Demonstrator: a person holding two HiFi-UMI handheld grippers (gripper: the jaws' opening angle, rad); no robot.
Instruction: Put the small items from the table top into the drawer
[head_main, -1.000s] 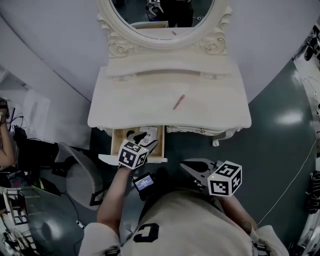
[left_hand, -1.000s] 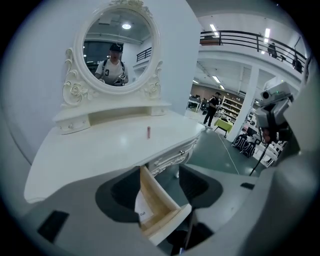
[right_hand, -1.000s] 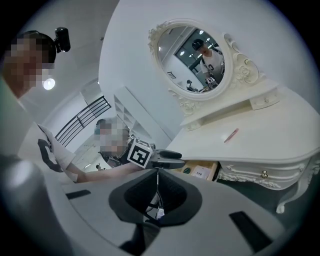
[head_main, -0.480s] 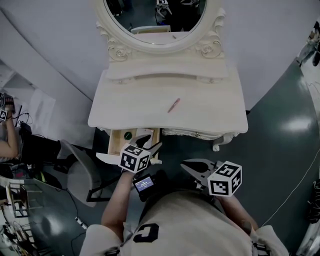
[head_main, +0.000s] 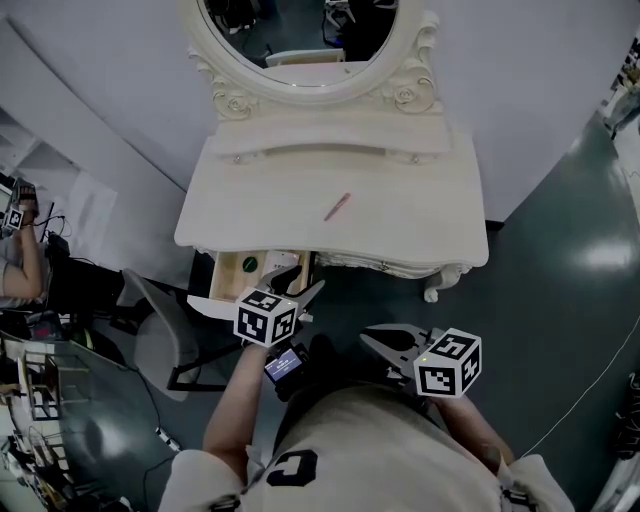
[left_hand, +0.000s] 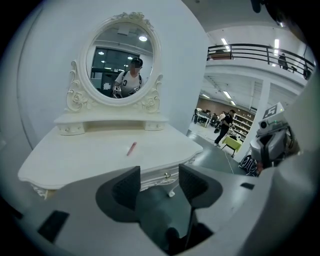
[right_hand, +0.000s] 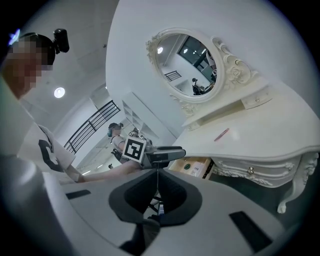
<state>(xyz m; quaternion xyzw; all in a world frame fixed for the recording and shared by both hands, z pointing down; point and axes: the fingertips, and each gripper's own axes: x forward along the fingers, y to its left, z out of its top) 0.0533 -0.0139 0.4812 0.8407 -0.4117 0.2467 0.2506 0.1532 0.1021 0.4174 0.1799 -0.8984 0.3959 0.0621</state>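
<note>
A slim pink stick (head_main: 336, 207) lies alone in the middle of the cream dressing table (head_main: 420, 225); it also shows in the left gripper view (left_hand: 131, 148) and the right gripper view (right_hand: 221, 134). Under the table's left side a drawer (head_main: 228, 272) stands pulled out, holding a green round item (head_main: 249, 264) and a white item (head_main: 283, 270). My left gripper (head_main: 305, 291) hovers at the drawer's front right corner, open and empty (left_hand: 159, 175). My right gripper (head_main: 372, 338) hangs lower right, away from the table, its jaws shut with nothing between them (right_hand: 157, 186).
An oval mirror (head_main: 300, 40) stands at the table's back above a raised shelf (head_main: 325, 140). A grey chair (head_main: 160, 340) sits left of the drawer. A person (head_main: 15, 270) stands at the far left. A carved table leg (head_main: 431, 294) is at front right on the dark floor.
My left gripper has drawn back out of the drawer to its front edge. The view has shifted, so the table sits a little further left. The right gripper has barely moved.
</note>
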